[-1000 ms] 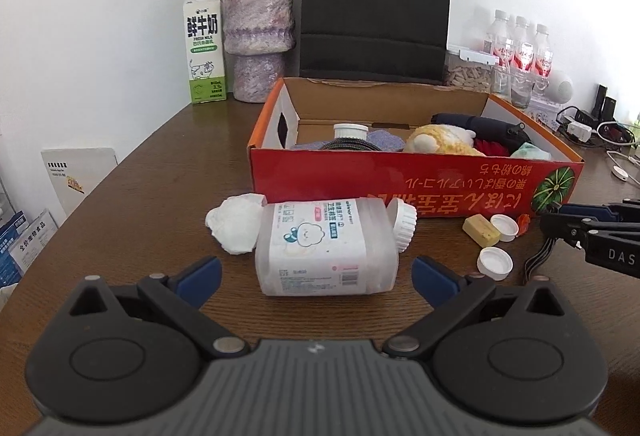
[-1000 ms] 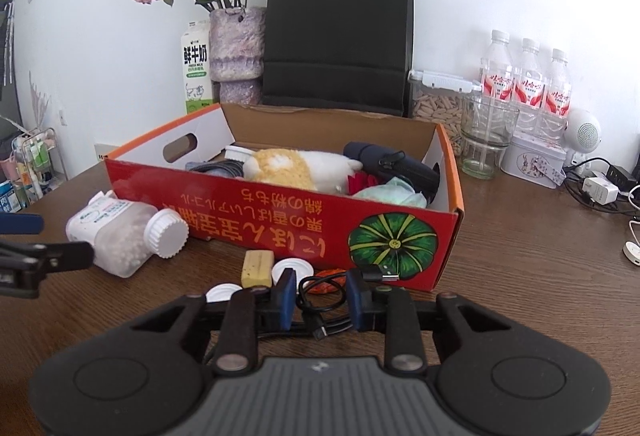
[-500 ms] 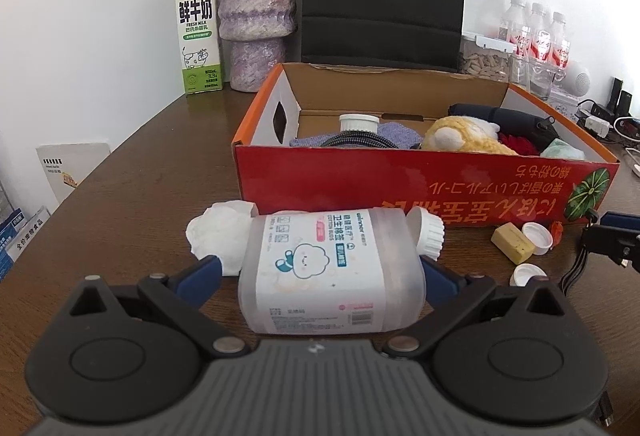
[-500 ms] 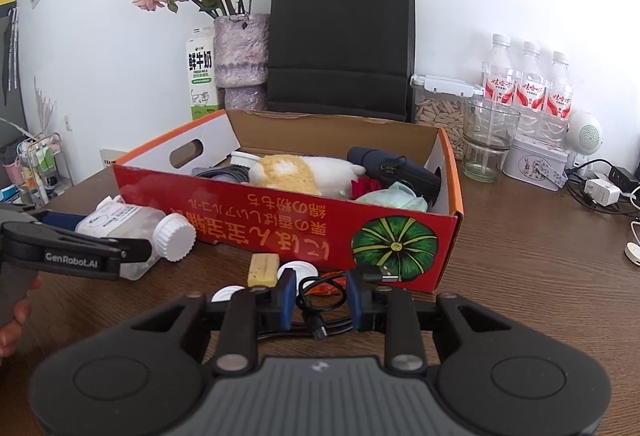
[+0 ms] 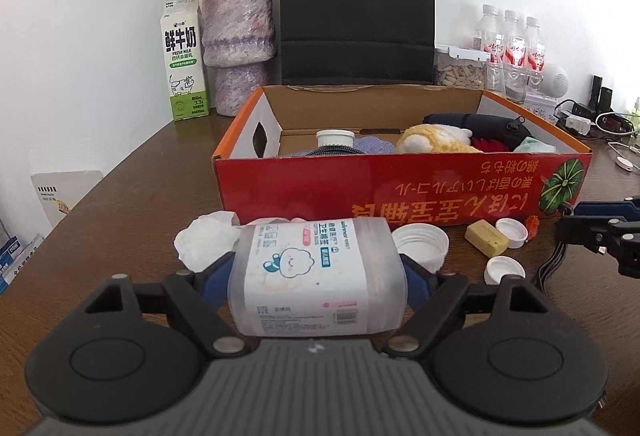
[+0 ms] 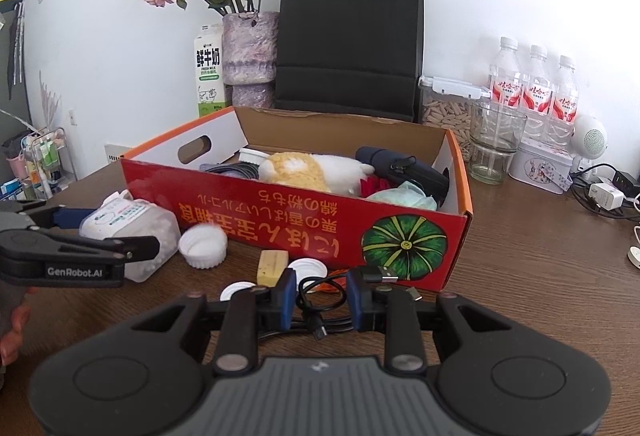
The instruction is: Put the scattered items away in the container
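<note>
- Left wrist view: left gripper (image 5: pixel 318 282) at 6 o'clock, jaws closing on the cotton-swab jar (image 5: pixel 318 270) lying on its side on the table (image 5: pixel 128 204); blue pads sit at both jar ends. Jar's white lid (image 5: pixel 420 246) lies open at 3 o'clock of it, crumpled tissue (image 5: pixel 204 240) at 9 o'clock. Red box (image 5: pixel 400 192) stands at 12 o'clock.
- Right wrist view: right gripper (image 6: pixel 321 298) at 6 o'clock, jaws narrow, clamped on a black cable (image 6: pixel 320 302). Yellow block (image 6: pixel 273 267) and 2 white caps (image 6: pixel 308 270) lie just ahead, before the box.
</note>
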{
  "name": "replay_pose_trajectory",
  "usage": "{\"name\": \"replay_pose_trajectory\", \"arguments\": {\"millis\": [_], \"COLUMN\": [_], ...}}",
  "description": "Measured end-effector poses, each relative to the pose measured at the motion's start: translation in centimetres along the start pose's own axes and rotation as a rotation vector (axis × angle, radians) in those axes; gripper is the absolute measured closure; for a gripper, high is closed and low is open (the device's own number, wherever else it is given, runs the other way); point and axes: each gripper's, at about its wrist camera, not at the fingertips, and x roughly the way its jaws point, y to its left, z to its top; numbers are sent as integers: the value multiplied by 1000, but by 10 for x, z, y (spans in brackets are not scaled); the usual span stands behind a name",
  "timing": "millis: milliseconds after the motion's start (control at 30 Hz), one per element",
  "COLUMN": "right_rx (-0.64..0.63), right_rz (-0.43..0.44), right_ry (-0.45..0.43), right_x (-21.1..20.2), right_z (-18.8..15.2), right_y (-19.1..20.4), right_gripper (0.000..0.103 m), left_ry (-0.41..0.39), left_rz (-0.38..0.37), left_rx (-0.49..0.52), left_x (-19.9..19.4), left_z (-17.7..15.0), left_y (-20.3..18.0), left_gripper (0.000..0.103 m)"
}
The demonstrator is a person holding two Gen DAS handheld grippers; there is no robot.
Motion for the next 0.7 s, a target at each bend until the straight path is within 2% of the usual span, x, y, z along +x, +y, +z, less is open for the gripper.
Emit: {"name": "replay_pose_trajectory", "arguments": {"millis": [500,700], "right_rx": [-5,-21], "right_rz": [10,12], "right_ry": [-31,-73], "right_x": [-12,-21], "right_z": [-1,7], "right_y": [4,8], "right_gripper": [78,78], "left_ry": [-86,-172], "left_rz": [21,-8], "left_rx": [-36,-74], "left_x": [-30,-56], "left_z": [-6,7], "left_y": [1,2], "left_gripper": [19,19]}}
